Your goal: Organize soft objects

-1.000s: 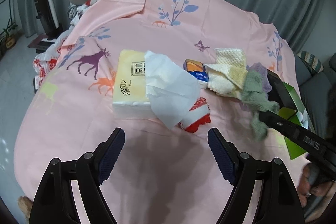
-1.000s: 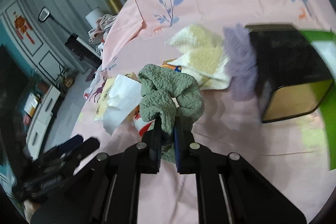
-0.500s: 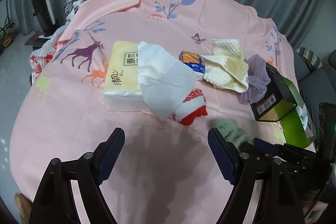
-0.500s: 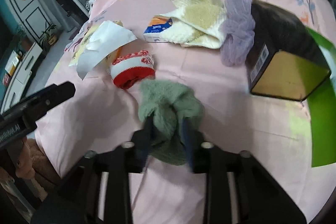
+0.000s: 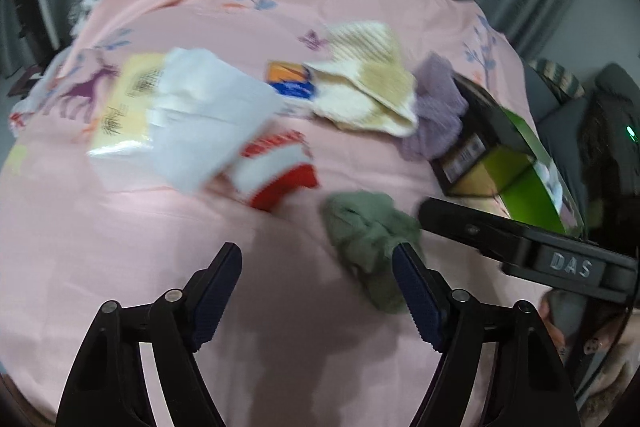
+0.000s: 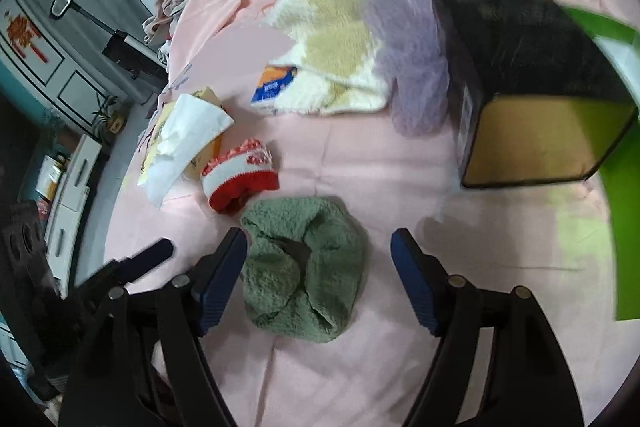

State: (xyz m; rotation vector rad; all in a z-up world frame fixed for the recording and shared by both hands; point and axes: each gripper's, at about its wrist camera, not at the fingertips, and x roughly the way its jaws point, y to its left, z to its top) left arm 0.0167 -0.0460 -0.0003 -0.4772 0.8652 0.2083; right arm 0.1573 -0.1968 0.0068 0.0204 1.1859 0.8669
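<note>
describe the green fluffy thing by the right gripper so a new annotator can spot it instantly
On the pink printed bedsheet, look in front of the right gripper, whose jaws are opening. The sage-green fuzzy fabric ring lies crumpled between them, just below the red-and-white knitted sock. It is the only green soft item with a dark hollow at its centre.

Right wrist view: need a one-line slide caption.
Right gripper opening over a green fuzzy scrunchie lying on the pink sheet, pads clear of it.
</note>
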